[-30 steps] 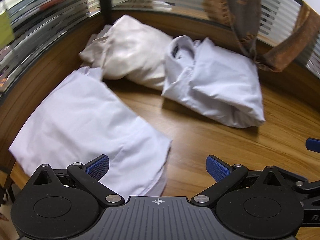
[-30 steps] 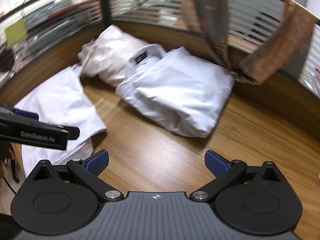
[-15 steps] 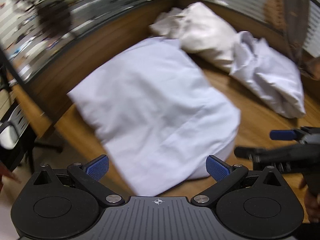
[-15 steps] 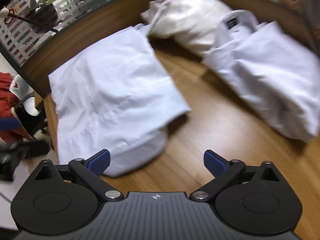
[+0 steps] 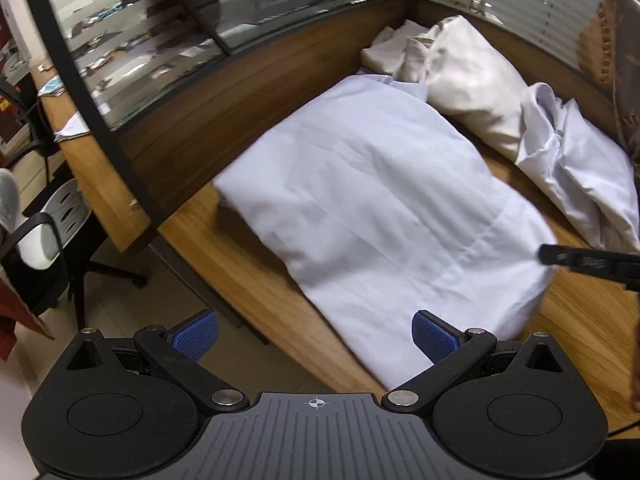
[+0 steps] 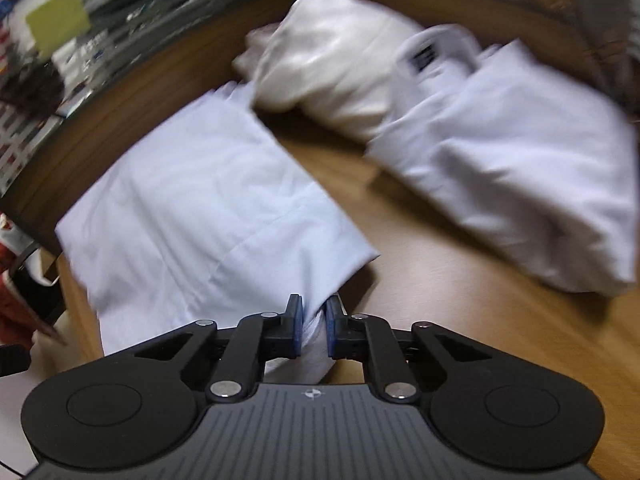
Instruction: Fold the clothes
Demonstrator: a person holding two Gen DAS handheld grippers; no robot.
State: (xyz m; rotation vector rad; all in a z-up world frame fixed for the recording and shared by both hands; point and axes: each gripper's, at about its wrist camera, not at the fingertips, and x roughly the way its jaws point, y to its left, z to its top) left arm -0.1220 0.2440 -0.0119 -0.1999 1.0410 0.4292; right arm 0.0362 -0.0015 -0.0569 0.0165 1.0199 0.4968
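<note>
While the cloth is blurring: reading is rough.
Left hand-held gripper (image 5: 316, 334): hovering wide apart, empty, over the bench (image 5: 256, 280) edge.
Pale shirt (image 5: 380, 208): lying flat on the bench.
Right hand-held gripper (image 6: 313, 326): pinching its near hem.
Risk: a thin pinch slipping, layers sliding askew.

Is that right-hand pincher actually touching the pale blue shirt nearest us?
Touching. In the right wrist view, the right gripper has its jaws closed on a bunched edge of the pale blue shirt, cloth pinched between the blue pads.
</note>
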